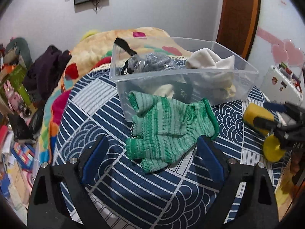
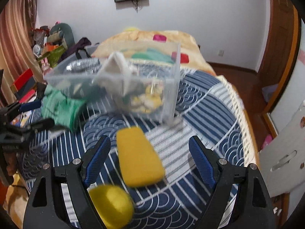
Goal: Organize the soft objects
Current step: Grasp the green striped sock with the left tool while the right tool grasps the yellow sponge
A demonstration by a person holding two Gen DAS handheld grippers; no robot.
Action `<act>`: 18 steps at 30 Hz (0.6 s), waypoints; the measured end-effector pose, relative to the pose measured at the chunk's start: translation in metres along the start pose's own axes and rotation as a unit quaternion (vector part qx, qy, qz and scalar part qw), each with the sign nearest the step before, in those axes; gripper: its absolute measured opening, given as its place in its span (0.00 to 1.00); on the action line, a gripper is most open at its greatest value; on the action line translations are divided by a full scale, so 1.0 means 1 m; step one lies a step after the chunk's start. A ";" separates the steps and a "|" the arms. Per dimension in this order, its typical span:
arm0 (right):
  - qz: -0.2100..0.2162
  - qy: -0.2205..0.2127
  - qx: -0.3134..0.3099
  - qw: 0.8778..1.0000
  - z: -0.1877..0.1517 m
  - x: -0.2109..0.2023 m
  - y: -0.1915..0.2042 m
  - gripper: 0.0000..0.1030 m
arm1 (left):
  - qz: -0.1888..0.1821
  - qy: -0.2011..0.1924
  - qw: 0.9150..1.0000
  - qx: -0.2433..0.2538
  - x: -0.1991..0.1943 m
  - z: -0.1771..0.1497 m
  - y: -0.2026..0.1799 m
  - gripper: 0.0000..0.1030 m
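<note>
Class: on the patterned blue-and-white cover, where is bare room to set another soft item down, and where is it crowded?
Bare cover lies right of the yellow rectangular sponge, toward the bed's white fringe edge, and left of the green knitted glove. It is crowded where that glove leans against the clear plastic bin.

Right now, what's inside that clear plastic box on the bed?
The clear box holds a cream cloth, a grey knitted piece, a black strap and something yellowish at the bottom. The green glove outside hides part of it.
</note>
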State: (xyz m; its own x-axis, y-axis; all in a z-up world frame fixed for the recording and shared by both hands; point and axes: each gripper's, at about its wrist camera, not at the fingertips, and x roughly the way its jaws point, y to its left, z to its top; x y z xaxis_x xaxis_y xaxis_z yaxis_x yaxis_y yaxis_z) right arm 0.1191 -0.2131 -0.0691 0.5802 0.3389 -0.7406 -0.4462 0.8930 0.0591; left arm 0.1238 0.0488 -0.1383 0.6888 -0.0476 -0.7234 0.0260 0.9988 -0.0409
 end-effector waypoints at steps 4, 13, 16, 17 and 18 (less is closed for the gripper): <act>0.010 0.019 0.001 1.000 -0.008 0.004 0.000 0.55 | -0.013 0.007 1.000 -0.006 0.005 0.000 0.000 0.70; 0.027 0.001 0.010 1.000 -0.012 -0.006 0.000 0.32 | -0.033 0.000 0.999 -0.006 -0.004 -0.004 -0.002 0.37; 0.026 -0.012 0.009 1.000 -0.010 -0.014 0.001 0.32 | -0.028 -0.009 1.000 0.001 -0.015 -0.005 -0.003 0.36; 0.025 -0.016 0.009 1.000 -0.010 -0.016 0.001 0.32 | -0.028 -0.014 1.000 0.003 -0.020 -0.005 -0.003 0.36; 0.024 -0.021 0.011 0.999 -0.009 -0.018 0.001 0.32 | -0.028 -0.018 0.999 0.005 -0.024 -0.005 -0.003 0.36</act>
State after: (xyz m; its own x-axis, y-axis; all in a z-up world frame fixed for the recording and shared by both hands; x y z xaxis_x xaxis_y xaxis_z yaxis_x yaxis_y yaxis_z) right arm 0.1023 -0.2211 -0.0613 0.5861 0.3935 -0.7083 -0.4600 0.8812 0.1089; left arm 0.1029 0.0465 -0.1243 0.7118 -0.1029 -0.6948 0.0728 0.9947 -0.0728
